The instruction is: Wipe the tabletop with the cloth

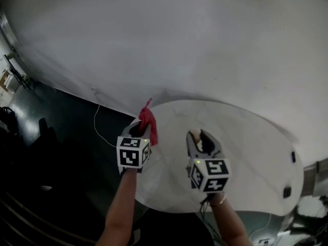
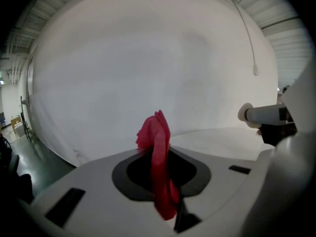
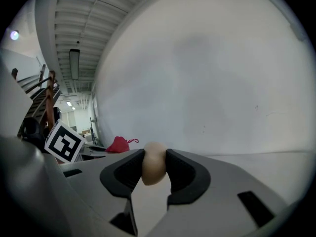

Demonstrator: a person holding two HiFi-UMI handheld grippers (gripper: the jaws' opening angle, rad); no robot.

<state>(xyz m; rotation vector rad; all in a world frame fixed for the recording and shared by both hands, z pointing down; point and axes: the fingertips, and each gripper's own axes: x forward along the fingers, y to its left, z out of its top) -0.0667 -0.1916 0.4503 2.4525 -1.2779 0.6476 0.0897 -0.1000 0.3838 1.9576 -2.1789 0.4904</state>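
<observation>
Cloth (image 2: 159,152) lies lengthwise in left tool (image 1: 140,131), bunched end past its tips.

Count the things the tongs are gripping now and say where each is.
2. A red cloth is pinched in the left tongs, near the left edge of the round table; a pale rounded object is clamped in the right tongs, over it. Nothing seems hidden.

White wall (image 1: 195,40), apparently dark floor (image 1: 56,152)

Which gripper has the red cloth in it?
The left gripper: the red cloth is pinched between its jaws and sticks up. The right gripper holds a small beige ball instead.
</observation>
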